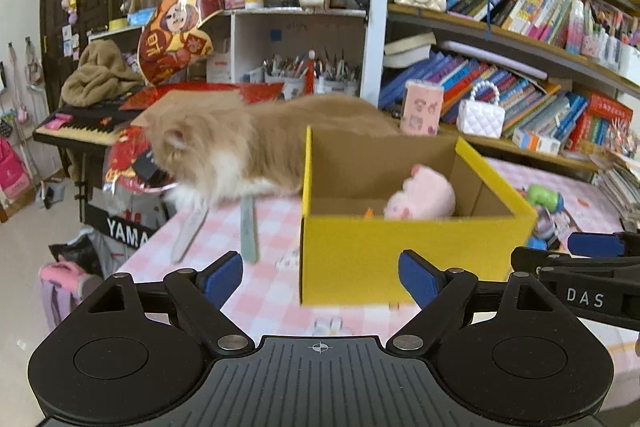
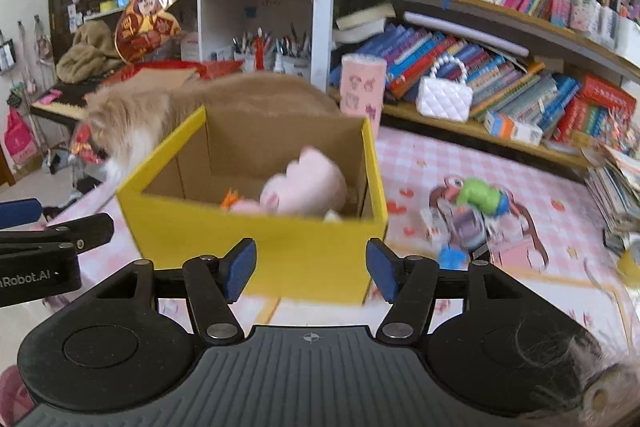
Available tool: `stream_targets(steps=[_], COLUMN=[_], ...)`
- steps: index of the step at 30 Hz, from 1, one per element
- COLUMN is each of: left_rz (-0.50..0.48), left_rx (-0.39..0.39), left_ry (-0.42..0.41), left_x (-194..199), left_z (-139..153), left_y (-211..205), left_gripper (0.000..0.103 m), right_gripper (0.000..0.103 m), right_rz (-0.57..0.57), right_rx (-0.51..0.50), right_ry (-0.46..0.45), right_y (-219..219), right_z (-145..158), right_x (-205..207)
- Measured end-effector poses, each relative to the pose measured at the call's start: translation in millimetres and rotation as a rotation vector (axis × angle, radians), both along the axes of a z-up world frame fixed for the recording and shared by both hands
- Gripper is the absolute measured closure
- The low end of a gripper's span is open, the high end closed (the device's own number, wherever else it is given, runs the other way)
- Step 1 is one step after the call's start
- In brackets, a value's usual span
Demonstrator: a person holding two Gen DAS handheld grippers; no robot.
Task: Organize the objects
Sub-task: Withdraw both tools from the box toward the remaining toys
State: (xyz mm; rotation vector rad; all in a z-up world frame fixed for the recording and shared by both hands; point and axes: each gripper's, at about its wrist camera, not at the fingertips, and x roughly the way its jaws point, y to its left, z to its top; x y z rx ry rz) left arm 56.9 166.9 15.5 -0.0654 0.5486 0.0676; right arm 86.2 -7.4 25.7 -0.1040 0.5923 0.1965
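A yellow cardboard box (image 1: 360, 259) stands open on the pink checked table (image 1: 256, 291). A pink plush toy (image 1: 424, 197) lies inside it, with a small orange thing beside it. The box (image 2: 280, 247) and plush (image 2: 308, 187) also show in the right wrist view. My left gripper (image 1: 320, 277) is open and empty in front of the box. My right gripper (image 2: 312, 269) is open and empty in front of the box too. A pile of small toys (image 2: 472, 215), with a green one on top, lies on the table right of the box.
An orange and white cat (image 1: 224, 147) stands on the table behind the box, head towards the left edge. A keyboard (image 1: 80, 131) stands off the table's left. Bookshelves (image 1: 520, 27) with books and small bags line the back. A stack of papers (image 2: 616, 187) lies at the right.
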Motion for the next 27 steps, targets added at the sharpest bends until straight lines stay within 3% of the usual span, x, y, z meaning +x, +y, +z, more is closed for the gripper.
stream_targets(steps=[16,27], left_rz=[-0.029,-0.113], left_rx=[0.014,0.035], left_ry=[0.09,0.136], left_x=[-59.4,-64.3], left_z=[-21.1,-29.4], left_y=[-0.5,-16.7], left_gripper=[0.008,0.007], right_gripper=[0.034,0.033], right_rz=[-0.034,-0.158], right_rx=[-0.055,-0.03], right_ry=[0.099,0.152], right_y=[12.4,-13.3], right_z=[-30.7,-38.9], right_x=[-71.5,-92.6])
